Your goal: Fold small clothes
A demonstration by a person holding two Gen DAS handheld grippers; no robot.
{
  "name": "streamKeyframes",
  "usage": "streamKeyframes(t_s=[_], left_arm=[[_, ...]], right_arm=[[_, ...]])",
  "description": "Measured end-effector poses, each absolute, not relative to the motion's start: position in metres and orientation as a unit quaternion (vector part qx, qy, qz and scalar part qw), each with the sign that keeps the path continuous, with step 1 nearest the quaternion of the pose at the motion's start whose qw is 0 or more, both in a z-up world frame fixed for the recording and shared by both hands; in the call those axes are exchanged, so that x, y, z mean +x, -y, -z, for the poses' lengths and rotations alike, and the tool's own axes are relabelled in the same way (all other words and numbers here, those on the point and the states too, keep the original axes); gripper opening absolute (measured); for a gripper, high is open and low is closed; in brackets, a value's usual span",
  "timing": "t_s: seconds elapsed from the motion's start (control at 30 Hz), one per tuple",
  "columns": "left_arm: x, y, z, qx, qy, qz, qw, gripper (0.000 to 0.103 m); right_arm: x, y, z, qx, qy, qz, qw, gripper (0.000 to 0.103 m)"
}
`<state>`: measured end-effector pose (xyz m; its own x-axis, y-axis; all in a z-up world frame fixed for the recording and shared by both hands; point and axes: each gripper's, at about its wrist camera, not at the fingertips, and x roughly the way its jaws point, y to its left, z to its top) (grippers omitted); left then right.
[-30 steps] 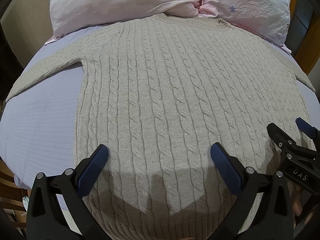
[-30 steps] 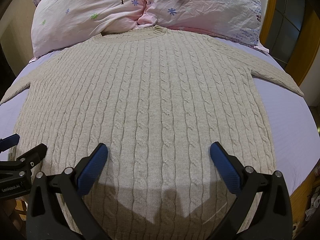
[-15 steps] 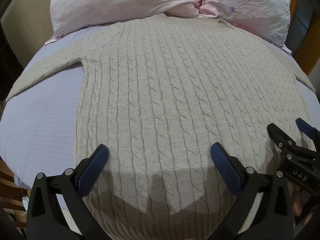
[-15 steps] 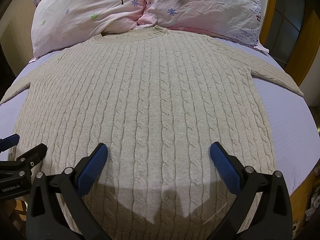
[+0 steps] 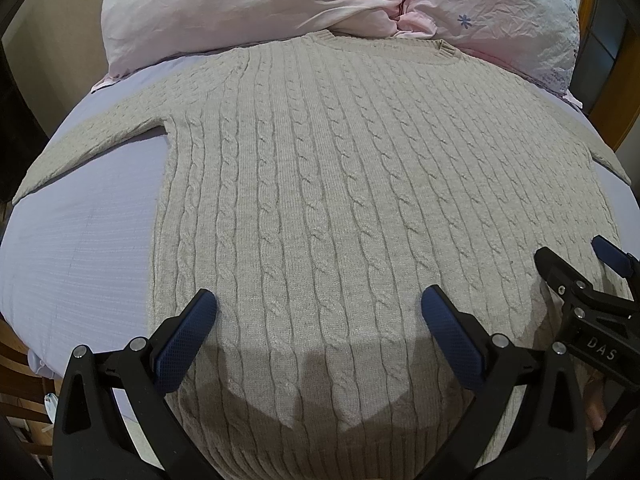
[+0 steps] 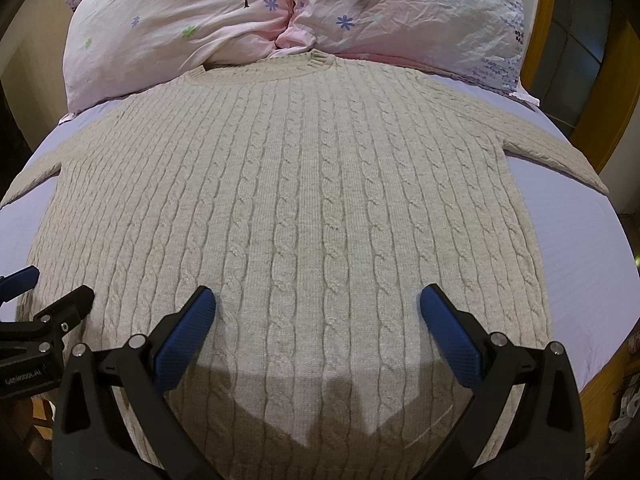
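A beige cable-knit sweater (image 5: 340, 184) lies flat and spread out on a bed, collar toward the pillows, sleeves out to both sides. It fills the right wrist view too (image 6: 312, 200). My left gripper (image 5: 318, 304) is open and empty, held above the sweater's lower left part near the hem. My right gripper (image 6: 318, 304) is open and empty above the lower right part. The right gripper shows at the right edge of the left wrist view (image 5: 580, 280), and the left gripper shows at the left edge of the right wrist view (image 6: 44, 308).
The bed has a pale lilac sheet (image 5: 80, 248). Two pink flowered pillows (image 6: 280, 12) lie at the head, touching the collar. A wooden bed frame (image 6: 596, 120) runs along the right side. Wooden slats (image 5: 16, 392) show at the lower left.
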<state>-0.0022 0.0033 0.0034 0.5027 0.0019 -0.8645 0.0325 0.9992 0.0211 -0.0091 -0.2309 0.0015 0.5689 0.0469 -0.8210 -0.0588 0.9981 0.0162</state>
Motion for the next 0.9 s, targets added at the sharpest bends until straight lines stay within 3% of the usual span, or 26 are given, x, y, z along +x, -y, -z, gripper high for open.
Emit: streamKeyframes(t_s=[0.37,0.57,0.6,0.73,0.8,0.9], left_arm=[[-0.003,-0.002,-0.005,0.016,-0.482,0.007,0.876,0.102],[0.004,-0.017,-0.019,0.011,-0.451,0.003,0.892,0.102],[0.006,-0.021,-0.023,0.012,-0.439,0.0,0.899,0.102],[0.02,-0.049,-0.04,-0.013,-0.383,0.014,0.924,0.102],[0.023,-0.062,-0.045,-0.034,-0.363,0.022,0.931,0.102],[0.031,-0.085,-0.05,-0.064,-0.338,0.018,0.939,0.102]], right_arm=[[-0.012,0.238,-0.002,-0.015,-0.43,-0.073,0.9,0.101],[0.018,0.367,-0.043,0.109,-0.383,0.023,0.917,0.101],[0.029,0.41,-0.05,0.153,-0.373,0.058,0.913,0.097],[0.064,0.541,-0.045,0.282,-0.365,0.182,0.869,0.058],[0.076,0.594,-0.029,0.346,-0.374,0.23,0.83,0.047],[0.089,0.638,-0.004,0.422,-0.384,0.245,0.784,0.043]])
